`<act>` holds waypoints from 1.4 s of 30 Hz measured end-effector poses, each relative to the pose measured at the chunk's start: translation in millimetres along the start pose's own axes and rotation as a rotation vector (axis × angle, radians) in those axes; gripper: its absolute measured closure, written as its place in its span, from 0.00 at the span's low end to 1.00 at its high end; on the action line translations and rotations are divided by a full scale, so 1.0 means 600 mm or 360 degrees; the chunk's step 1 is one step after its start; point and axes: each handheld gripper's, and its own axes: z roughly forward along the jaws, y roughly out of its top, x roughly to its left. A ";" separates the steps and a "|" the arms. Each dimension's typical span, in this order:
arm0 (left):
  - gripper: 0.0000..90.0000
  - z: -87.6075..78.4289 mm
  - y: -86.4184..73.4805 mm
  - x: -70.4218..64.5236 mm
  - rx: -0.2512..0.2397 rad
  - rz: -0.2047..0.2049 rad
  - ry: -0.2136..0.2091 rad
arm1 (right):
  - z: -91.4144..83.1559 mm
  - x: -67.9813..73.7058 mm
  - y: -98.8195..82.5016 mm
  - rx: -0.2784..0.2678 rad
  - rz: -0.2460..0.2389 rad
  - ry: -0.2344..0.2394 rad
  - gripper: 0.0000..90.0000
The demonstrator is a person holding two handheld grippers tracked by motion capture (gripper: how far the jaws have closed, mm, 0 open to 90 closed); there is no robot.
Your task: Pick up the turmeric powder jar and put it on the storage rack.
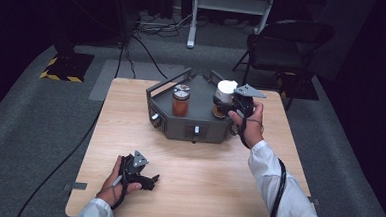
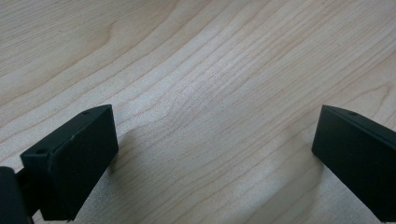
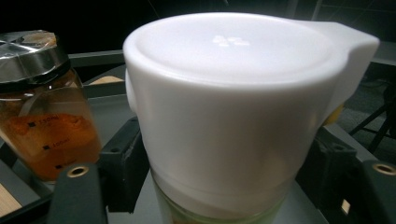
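Right gripper (image 1: pixel 226 106) sits at the white-capped jar (image 1: pixel 225 97) on the grey tray (image 1: pixel 190 130) near the counter's (image 1: pixel 197 174) far edge, jaws either side of the jar under its cap; whether they press it can't be told. Foil-lidded amber jar (image 1: pixel 180 100) stands apart on the tray. Left gripper (image 1: pixel 149 180) rests open near the counter's near-left corner, holding nothing.

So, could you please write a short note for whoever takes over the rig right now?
Left gripper: open, resting on the table, nothing between its jaws.
Right gripper: jaws at either side of the white-capped jar in the grey tray; whether the pads press on it cannot be told.
Foil-lidded jar stands in the tray, to the left.
Done: both jars upright in the tray.
Left: probably the white cap, still on.
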 end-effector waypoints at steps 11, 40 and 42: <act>0.00 0.000 0.000 0.000 0.0000 0.0000 0.0000 | -0.002 0.006 -0.005 0.0013 -0.0011 -0.0019 0.04; 0.00 0.000 0.000 0.000 0.0000 -0.0001 0.0000 | -0.041 0.013 -0.045 -0.0020 -0.0097 -0.0097 0.02; 0.00 0.000 0.000 0.000 0.0000 0.0000 0.0000 | -0.046 0.015 -0.049 -0.0021 -0.0121 -0.0101 0.02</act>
